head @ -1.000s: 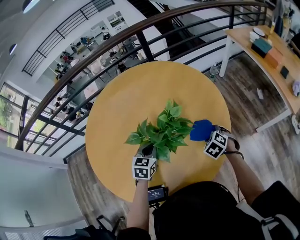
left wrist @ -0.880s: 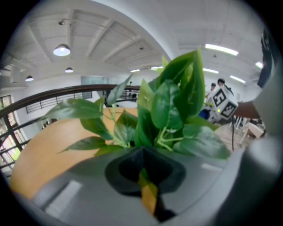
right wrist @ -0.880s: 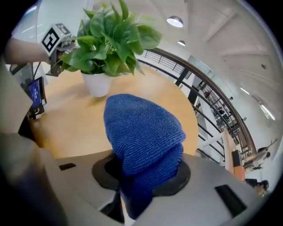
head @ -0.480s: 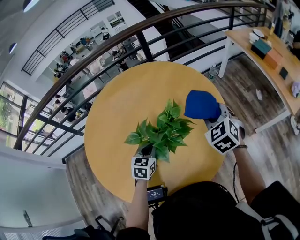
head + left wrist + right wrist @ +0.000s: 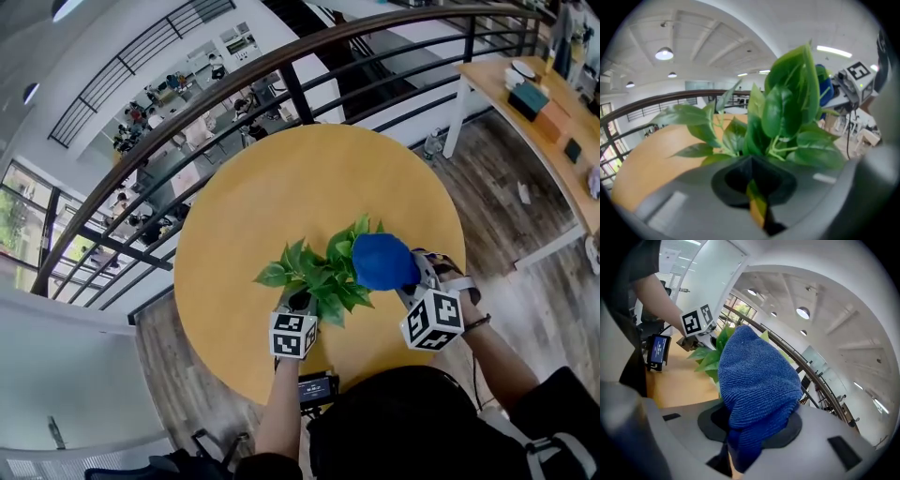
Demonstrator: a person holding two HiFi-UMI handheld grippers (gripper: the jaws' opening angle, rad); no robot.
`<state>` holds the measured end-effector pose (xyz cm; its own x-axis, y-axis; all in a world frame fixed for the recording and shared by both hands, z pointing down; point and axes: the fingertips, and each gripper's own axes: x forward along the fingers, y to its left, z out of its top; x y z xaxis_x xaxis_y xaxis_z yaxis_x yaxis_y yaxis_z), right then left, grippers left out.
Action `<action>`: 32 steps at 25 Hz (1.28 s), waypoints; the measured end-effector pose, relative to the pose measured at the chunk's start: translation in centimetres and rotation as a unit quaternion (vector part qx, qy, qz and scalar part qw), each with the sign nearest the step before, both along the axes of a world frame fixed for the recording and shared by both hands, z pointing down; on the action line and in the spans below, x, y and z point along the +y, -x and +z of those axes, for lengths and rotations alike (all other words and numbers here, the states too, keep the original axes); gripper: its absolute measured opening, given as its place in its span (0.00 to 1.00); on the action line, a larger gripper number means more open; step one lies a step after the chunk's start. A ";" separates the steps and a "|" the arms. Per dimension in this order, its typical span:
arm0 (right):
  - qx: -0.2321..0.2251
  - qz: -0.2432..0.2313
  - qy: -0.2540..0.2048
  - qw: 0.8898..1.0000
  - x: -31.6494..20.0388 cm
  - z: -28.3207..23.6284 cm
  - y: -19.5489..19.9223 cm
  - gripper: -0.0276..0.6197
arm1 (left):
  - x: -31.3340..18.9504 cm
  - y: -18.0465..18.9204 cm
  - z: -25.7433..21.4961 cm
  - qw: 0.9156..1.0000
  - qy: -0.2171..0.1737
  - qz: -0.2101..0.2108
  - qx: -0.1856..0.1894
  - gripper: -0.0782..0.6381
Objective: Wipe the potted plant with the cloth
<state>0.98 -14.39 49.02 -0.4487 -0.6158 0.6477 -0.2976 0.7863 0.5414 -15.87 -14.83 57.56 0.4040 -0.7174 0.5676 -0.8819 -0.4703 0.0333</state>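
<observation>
My left hand-held gripper (image 5: 298, 302) is closed, its tips at the base of the plant (image 5: 323, 277), which stands toward the near edge of the round worktop (image 5: 281, 197). My right hand-held gripper (image 5: 408, 284) clamps the bunched blue cloth (image 5: 380, 261) over the plant's right-hand leaves; I can't tell whether they touch.

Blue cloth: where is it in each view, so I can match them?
Head view: blue cloth, right of centre, at the right edge of the potted plant.
Left gripper view: upper right, a blue sliver behind the tall leaf.
Right gripper view: centre foreground, large.
Shared landmark: the potted plant.
</observation>
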 end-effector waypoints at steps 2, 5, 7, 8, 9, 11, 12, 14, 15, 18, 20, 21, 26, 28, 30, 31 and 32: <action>0.001 -0.010 -0.006 1.000 0.9 0.0 -0.3 0.25 | 0.0 0.0 0.1 1.000 0.001 0.001 0.000 0.11; -0.012 -0.030 -0.011 0.999 2.3 -0.5 -0.3 0.25 | -0.2 -0.2 0.2 1.000 0.003 0.004 -0.001 0.11; -0.027 -0.048 -0.008 0.998 3.3 -1.0 0.0 0.25 | -0.3 -0.3 0.2 1.000 0.003 0.003 -0.003 0.11; -0.039 -0.059 -0.003 0.997 3.9 -1.3 0.2 0.25 | -0.4 -0.3 0.2 1.000 0.003 0.003 -0.004 0.11; -0.057 -0.070 0.004 0.996 4.5 -2.0 0.5 0.25 | -0.4 -0.4 0.1 1.000 0.003 0.003 -0.005 0.11; -0.106 -0.090 0.022 0.990 5.6 -4.1 1.2 0.25 | -0.3 -0.5 0.1 1.000 0.003 0.004 -0.005 0.11; -0.128 -0.098 0.026 0.987 5.9 -5.2 1.5 0.25 | -0.3 -0.5 0.1 1.000 0.004 0.004 -0.005 0.11; -0.165 -0.103 0.019 0.981 5.8 -7.4 1.6 0.25 | -0.2 -0.6 0.1 1.000 0.003 0.005 -0.003 0.11; -0.184 -0.101 0.015 0.978 5.4 -8.4 1.5 0.25 | -0.2 -0.6 0.1 1.000 0.003 0.006 -0.002 0.11; -0.226 -0.078 0.012 0.971 3.5 -10.3 0.9 0.25 | -0.3 -0.7 0.1 1.000 0.002 0.004 -0.004 0.11; -0.223 -0.048 0.004 0.974 1.7 -10.3 0.5 0.25 | -0.2 -0.4 0.0 1.000 0.003 0.003 -0.007 0.11; -0.219 -0.031 0.002 0.975 0.8 -9.9 0.3 0.25 | -0.1 -0.3 0.0 1.000 0.004 0.003 -0.006 0.11; -0.136 0.074 0.055 0.986 -2.9 -2.4 -1.7 0.25 | 0.1 0.1 -0.1 1.000 0.003 0.003 -0.004 0.11; -0.134 0.107 0.103 0.980 -2.9 0.9 -2.5 0.25 | 0.2 0.2 -0.1 1.000 0.003 0.005 -0.002 0.11; -0.149 0.145 0.151 0.966 -2.7 3.6 -3.7 0.25 | 0.2 0.3 -0.2 1.000 0.003 0.006 -0.002 0.11; -0.149 0.163 0.167 0.961 -2.7 4.9 -4.5 0.25 | 0.2 0.2 -0.2 1.000 0.003 0.006 -0.002 0.11; -0.145 0.180 0.176 0.957 -2.7 6.0 -5.5 0.25 | 0.1 0.1 -0.1 1.000 0.002 0.006 -0.003 0.11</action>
<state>6.47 -17.09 54.98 -0.4408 -0.5303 0.7242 -0.6808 0.7234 0.1153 -15.92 -14.68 57.45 0.4094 -0.7098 0.5732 -0.8764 -0.4806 0.0309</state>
